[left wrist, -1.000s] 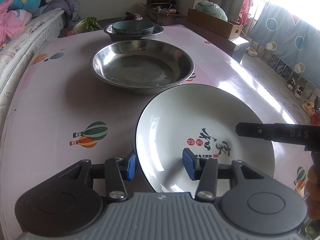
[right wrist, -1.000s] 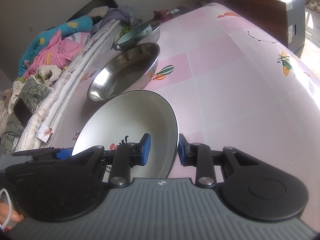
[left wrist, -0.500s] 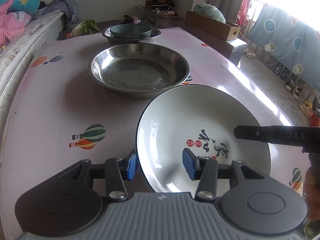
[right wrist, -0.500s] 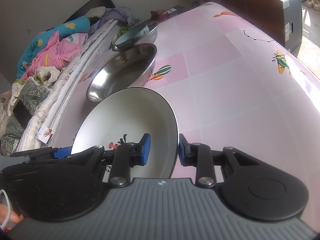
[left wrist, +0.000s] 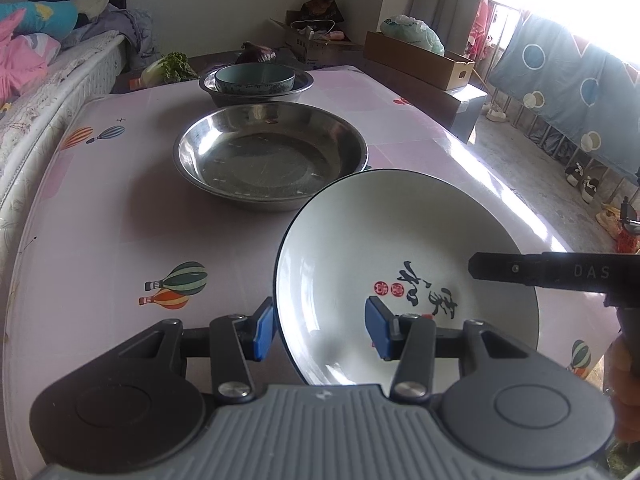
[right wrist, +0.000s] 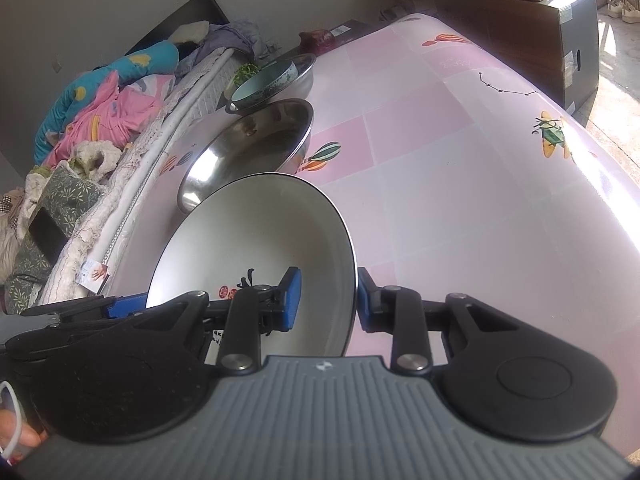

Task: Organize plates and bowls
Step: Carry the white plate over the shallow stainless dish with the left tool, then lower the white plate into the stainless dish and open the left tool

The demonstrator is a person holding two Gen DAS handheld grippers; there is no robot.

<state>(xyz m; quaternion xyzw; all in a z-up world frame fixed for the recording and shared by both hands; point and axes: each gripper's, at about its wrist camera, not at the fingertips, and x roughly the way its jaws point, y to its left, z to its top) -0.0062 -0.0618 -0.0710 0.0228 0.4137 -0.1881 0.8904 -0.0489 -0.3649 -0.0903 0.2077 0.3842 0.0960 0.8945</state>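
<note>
White ceramic with a thin dark rim, the plate carries black brush characters and two small red seals on its face, and it sits tilted above the pink counter at the near end, its far edge overlapping the steel basin behind it in the left wrist view. The left claw straddles the plate's left rim, one blue pad on the outside and the other over the white face; a gap shows on the inner side, so I cannot tell whether the pads truly press. The right claw straddles the opposite rim, one blue pad inside the bowl of the plate and one outside, set fairly narrow; whether it pinches firmly is also unclear. Beyond the plate rests a wide, shallow steel basin, and farther back a second steel basin holds a pale teal bowl. Printed hot-air balloons dot the counter's cover. A bed piled with pink and blue bedding runs along the counter's left side.
</note>
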